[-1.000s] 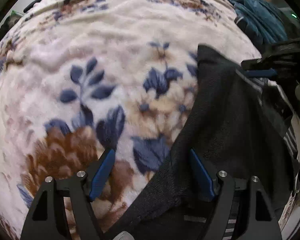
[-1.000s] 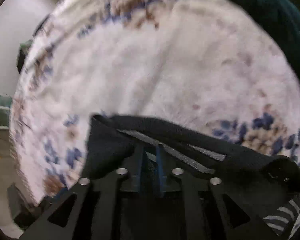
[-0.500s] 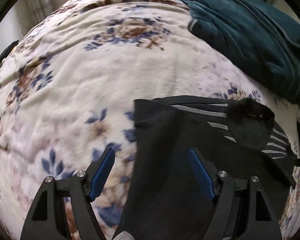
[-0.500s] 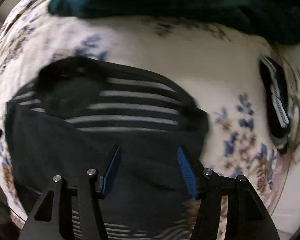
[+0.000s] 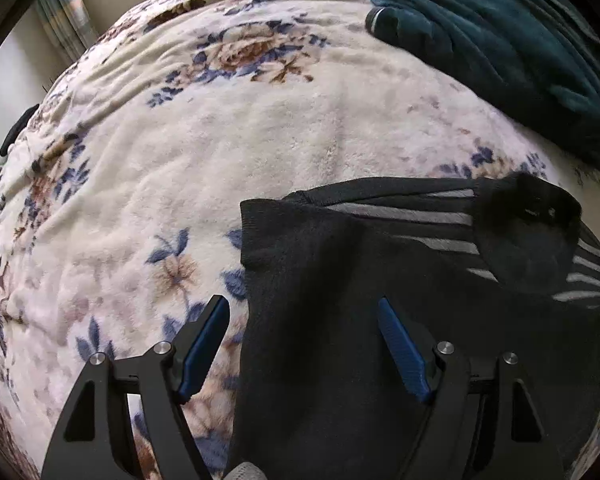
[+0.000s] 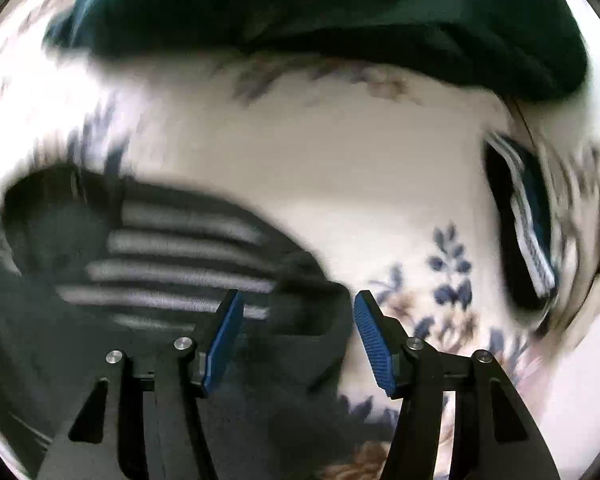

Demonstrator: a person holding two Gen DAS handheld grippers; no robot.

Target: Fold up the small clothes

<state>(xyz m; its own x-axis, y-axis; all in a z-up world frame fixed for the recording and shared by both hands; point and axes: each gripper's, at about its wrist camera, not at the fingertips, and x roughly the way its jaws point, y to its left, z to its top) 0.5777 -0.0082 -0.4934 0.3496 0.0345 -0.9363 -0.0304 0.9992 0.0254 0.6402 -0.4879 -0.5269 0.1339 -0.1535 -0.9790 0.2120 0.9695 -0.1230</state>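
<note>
A black garment with grey stripes (image 5: 380, 264) lies folded on the floral blanket (image 5: 228, 144). My left gripper (image 5: 304, 320) is open and empty, hovering over the garment's left edge, with one finger over the blanket and the other over the black cloth. In the blurred right wrist view the same garment (image 6: 172, 264) lies at lower left. My right gripper (image 6: 298, 312) is open and empty above the garment's right corner.
A dark teal blanket or garment (image 5: 500, 40) is heaped at the far right of the bed, and shows at the top of the right wrist view (image 6: 340, 12). A small dark folded item with white stripes (image 6: 520, 224) lies at the right.
My right gripper has let go of the garment, opened and swung to the right over its corner. The left gripper has pulled back from the garment, which now lies folded on the bed.
</note>
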